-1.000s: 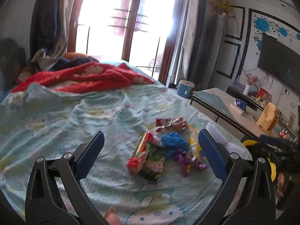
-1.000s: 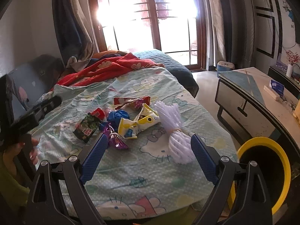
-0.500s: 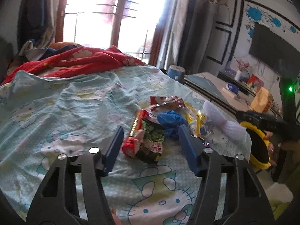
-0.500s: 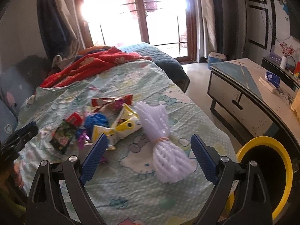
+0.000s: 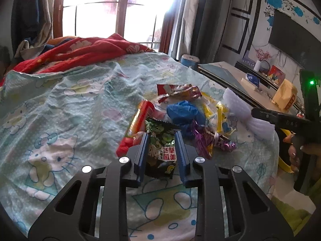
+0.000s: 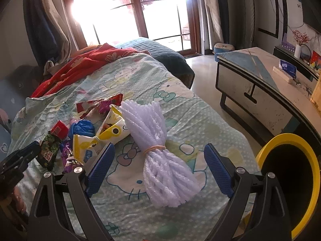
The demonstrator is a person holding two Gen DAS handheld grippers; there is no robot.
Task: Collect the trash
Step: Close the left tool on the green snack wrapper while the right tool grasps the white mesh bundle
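Observation:
A pile of wrappers lies on the Hello Kitty sheet [image 5: 60, 104]. My left gripper [image 5: 162, 136] is closing its jaws on a green snack packet [image 5: 160, 146], whose sides meet the blue pads. Around it lie a red wrapper [image 5: 138, 118], a crumpled blue bag [image 5: 184, 112] and purple foil [image 5: 206, 140]. My right gripper [image 6: 158, 148] stands open over a white foam net bundle [image 6: 160, 160] tied with a rubber band, a finger on each side, not touching it. A yellow-and-white wrapper [image 6: 108, 134] lies left of the bundle. The left gripper's finger [image 6: 26, 152] shows at the left edge beside the packet [image 6: 48, 150].
A yellow-rimmed black bin [image 6: 313, 160] stands on the floor off the bed's right corner. A low table [image 6: 260, 84] with boxes runs along the right. A red blanket [image 5: 80, 50] is heaped at the far end of the bed. A person's hand [image 5: 295, 154] holds the right gripper.
The left gripper dropped toward the pile and its jaws narrowed from wide apart to the packet's sides. The right gripper moved down over the foam bundle, still wide.

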